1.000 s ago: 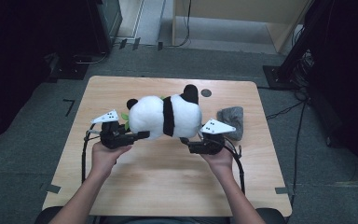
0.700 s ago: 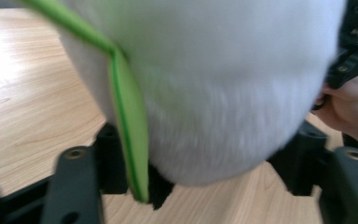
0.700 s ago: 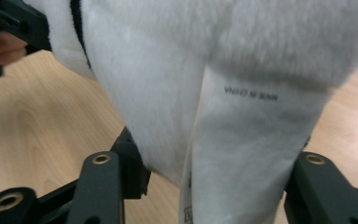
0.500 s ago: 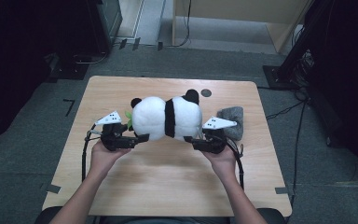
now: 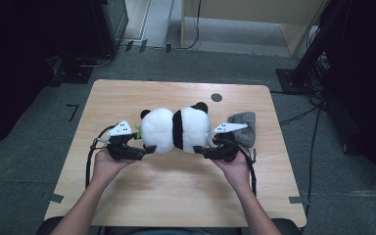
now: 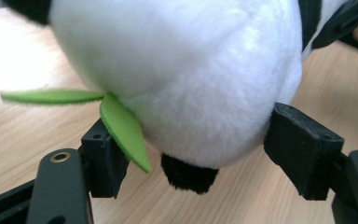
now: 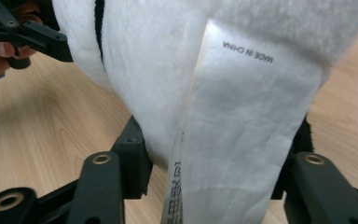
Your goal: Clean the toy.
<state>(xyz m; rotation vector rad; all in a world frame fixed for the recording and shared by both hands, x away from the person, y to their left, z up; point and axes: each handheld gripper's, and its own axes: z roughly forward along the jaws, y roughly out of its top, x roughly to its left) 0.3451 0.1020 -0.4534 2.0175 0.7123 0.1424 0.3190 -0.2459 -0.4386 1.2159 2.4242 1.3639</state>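
Observation:
A black-and-white panda plush [image 5: 176, 129] lies across the wooden table [image 5: 176, 196], between my two grippers. My left gripper [image 5: 149, 149] holds its head end. In the left gripper view the white head [image 6: 177, 70] bulges between the jaws of the left gripper [image 6: 200, 149], and a green felt leaf [image 6: 121, 126] hangs over one pad. Those jaws have just been opening wider, and both pads touch fur. My right gripper [image 5: 198, 149] holds the rear end. Its jaws closed in, then eased slightly, and the right gripper [image 7: 214, 163] now grips fur and the sewn-in label [image 7: 242, 116].
A grey fuzzy object [image 5: 245, 125] lies on the table just right of the right hand. A small dark round spot [image 5: 216, 97] marks the far part of the tabletop. Dark equipment stands on the floor around the table.
The panda has gone from a slanted, stretched pose to a level, more compact one between the grippers. Both hands have stayed almost where they were.

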